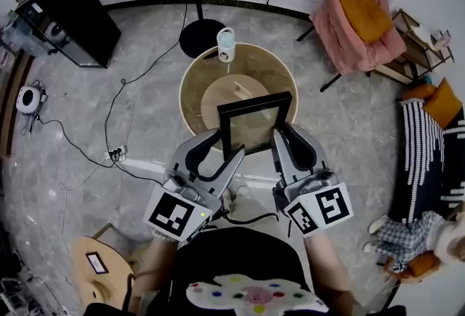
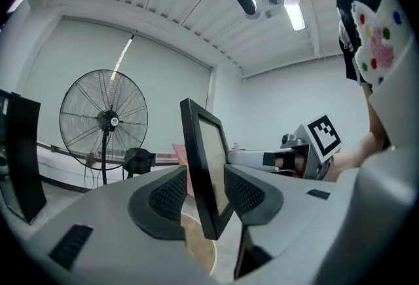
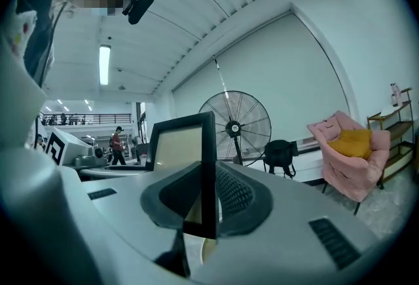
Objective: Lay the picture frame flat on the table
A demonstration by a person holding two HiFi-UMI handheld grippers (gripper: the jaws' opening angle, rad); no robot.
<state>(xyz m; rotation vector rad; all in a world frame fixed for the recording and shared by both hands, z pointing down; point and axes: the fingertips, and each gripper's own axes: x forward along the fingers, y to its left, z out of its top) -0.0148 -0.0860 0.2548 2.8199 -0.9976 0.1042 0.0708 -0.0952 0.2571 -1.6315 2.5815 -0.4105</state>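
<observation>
A round wooden table is shown on a grey floor. Over its near part the picture frame is held upright, its right edge clamped by the right gripper, its left edge straddled by the left gripper's wide-parted jaws.

left hand-held gripper: jaws apart | picture frame between, unclamped | fan behind

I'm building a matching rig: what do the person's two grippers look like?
Both the left gripper and right gripper are light grey shells with black ribbed pads on the fingers. Each carries a white cube with black square markers. The person wears a black top.
</observation>
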